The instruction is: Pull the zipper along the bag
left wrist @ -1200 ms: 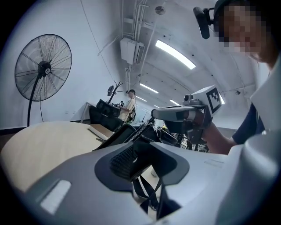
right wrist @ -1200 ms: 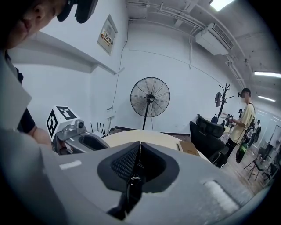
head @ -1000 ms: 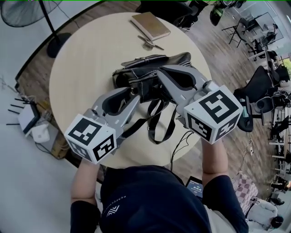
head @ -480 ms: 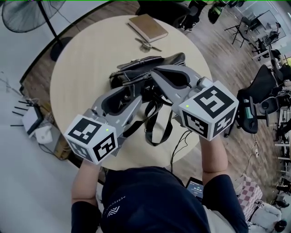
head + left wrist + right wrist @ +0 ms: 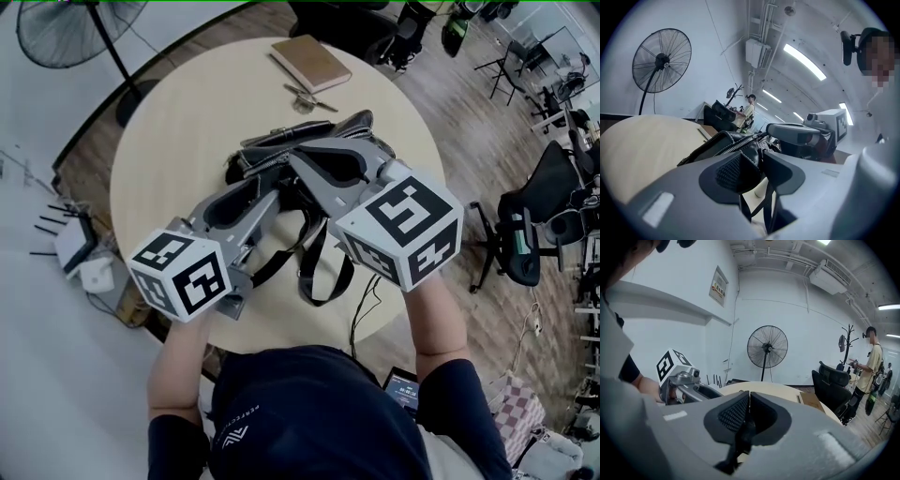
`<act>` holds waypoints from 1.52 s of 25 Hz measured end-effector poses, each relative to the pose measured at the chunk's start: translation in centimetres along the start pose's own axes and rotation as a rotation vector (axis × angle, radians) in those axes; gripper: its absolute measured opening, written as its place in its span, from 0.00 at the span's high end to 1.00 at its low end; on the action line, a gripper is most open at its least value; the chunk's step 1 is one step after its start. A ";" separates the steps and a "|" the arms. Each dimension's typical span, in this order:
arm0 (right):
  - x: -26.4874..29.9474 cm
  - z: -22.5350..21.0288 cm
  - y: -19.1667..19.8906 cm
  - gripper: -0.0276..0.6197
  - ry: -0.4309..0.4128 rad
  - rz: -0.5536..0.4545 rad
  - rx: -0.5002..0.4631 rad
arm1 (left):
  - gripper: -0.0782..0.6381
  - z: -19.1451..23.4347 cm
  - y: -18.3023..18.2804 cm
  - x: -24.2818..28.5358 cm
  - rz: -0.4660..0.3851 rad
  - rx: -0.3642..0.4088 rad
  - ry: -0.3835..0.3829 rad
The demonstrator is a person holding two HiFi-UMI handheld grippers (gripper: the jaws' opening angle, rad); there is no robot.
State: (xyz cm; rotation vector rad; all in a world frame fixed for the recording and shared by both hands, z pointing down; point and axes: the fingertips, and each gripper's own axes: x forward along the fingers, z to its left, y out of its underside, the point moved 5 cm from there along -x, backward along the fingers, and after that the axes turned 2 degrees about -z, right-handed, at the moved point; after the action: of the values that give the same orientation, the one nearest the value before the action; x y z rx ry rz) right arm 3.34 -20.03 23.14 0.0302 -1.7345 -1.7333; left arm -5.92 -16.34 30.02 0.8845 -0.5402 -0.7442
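Round pale wooden table [image 5: 178, 112] in an office-type room, with a standing fan [image 5: 80, 23] on the floor out at about 10 o'clock and a brown notebook [image 5: 311, 63] lying near the table's 12 o'clock edge. The black leather bag [image 5: 267, 150] sits pretty much dead centre of the table, and its straps [image 5: 323, 272] trail across the wood toward 6 o'clock. The left gripper [image 5: 753, 155] comes in from roughly 7 o'clock at the bag's near end. Its jaws have just been swinging wide and then easing back a hair, and right now they stand apart with the bag's leather corner in the gap (I can't see the pads actually squeezing it). The zipper [image 5: 740, 143] teeth run along the top of the bag just past that corner. The right gripper [image 5: 749, 394] reaches in from about 5 o'clock over the top of the bag. Its jaws are pinched nearly together on a thin dark tab, the zipper pull [image 5: 740, 434], which hangs down below the pads. The two sets of tips end up close to each other above the bag.
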 end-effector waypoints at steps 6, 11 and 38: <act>1.4 0.2 0.4 0.94 0.007 0.069 -0.060 | 0.68 0.8 -0.3 -0.9 -0.064 -0.005 -0.063; 2.1 0.0 0.5 0.94 0.049 0.114 -0.143 | 0.69 0.9 -0.4 -1.1 -0.098 0.010 -0.088; -2.8 -6.4 1.8 0.93 0.287 0.198 -0.209 | 0.70 0.7 -1.0 -0.9 -0.101 0.061 -0.102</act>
State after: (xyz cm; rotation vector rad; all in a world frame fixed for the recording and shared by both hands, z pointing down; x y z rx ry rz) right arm 9.24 -24.12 22.81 0.0145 -1.3006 -1.6640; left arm -7.33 -16.41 29.43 0.9394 -0.6147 -0.8720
